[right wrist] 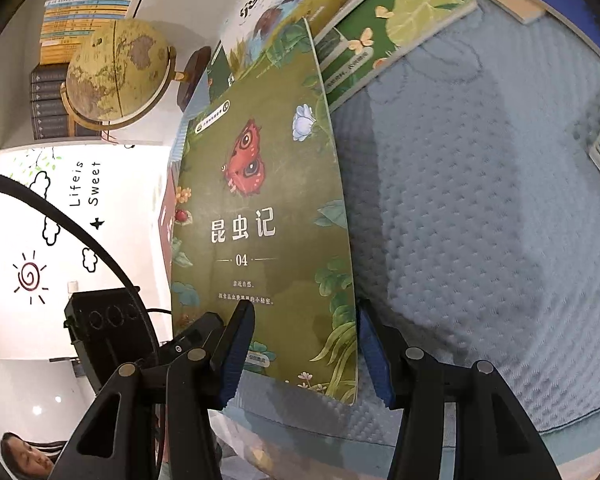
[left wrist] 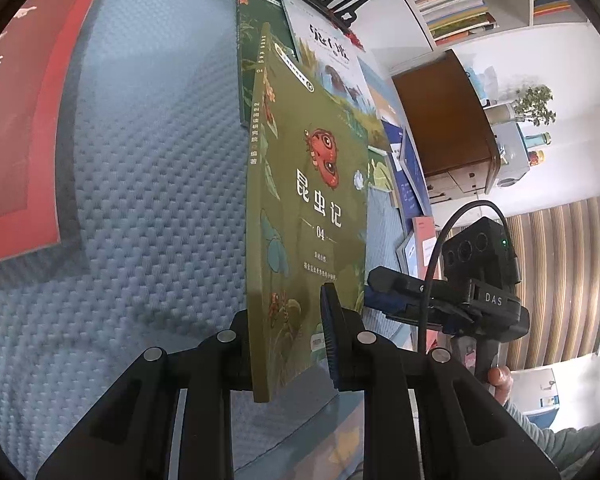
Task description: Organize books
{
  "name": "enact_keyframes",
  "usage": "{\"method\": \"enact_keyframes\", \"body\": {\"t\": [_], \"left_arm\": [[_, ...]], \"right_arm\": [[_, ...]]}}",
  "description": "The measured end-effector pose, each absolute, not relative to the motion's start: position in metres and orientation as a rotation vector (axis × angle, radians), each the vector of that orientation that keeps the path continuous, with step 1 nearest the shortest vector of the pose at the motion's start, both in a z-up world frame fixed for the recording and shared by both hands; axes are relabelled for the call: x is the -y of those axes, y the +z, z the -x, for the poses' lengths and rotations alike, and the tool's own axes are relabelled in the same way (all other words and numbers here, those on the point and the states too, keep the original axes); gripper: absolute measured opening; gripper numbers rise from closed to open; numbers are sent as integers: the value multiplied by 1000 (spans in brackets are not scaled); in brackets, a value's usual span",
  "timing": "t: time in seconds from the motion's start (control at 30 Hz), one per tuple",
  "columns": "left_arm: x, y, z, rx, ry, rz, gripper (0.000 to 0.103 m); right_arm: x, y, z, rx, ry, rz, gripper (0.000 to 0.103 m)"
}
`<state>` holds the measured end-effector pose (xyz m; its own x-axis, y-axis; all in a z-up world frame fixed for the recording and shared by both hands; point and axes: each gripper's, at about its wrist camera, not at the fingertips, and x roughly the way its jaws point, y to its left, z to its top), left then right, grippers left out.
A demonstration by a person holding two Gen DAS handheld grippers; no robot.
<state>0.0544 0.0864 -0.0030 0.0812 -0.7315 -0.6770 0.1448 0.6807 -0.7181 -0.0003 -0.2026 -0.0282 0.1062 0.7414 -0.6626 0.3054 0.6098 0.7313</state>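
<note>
Green book (left wrist: 300, 208) upright, clenched by left gripper (left wrist: 288, 344); right gripper (right wrist: 303, 356) spread wide around it, released

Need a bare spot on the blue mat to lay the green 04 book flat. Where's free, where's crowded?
Free: the quilted blue mat between the red book and the held green book, gripped by the left gripper. Crowded: the overlapping book pile at the far end, behind the green book.
</note>
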Motion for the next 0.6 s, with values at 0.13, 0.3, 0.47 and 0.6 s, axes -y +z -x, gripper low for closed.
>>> {"method": "enact_keyframes", "body": {"t": [0.13, 0.3, 0.47, 0.6], "left_arm": [[-86, -4, -54, -1342, -698, 555, 19], [-86, 1, -58, -1328, -701, 554, 19], [-95, -2, -63, -1341, -718, 627, 19], [-96, -7, -65, -1384, -757, 660, 19]], "right_arm": [[199, -24, 1, -1483, 397, -910, 51], [178, -12, -3, -1485, 408, -813, 53], [175, -20, -2, -1520, 433, -864, 54], [181, -25, 12, -1523, 457, -895, 58]]}}
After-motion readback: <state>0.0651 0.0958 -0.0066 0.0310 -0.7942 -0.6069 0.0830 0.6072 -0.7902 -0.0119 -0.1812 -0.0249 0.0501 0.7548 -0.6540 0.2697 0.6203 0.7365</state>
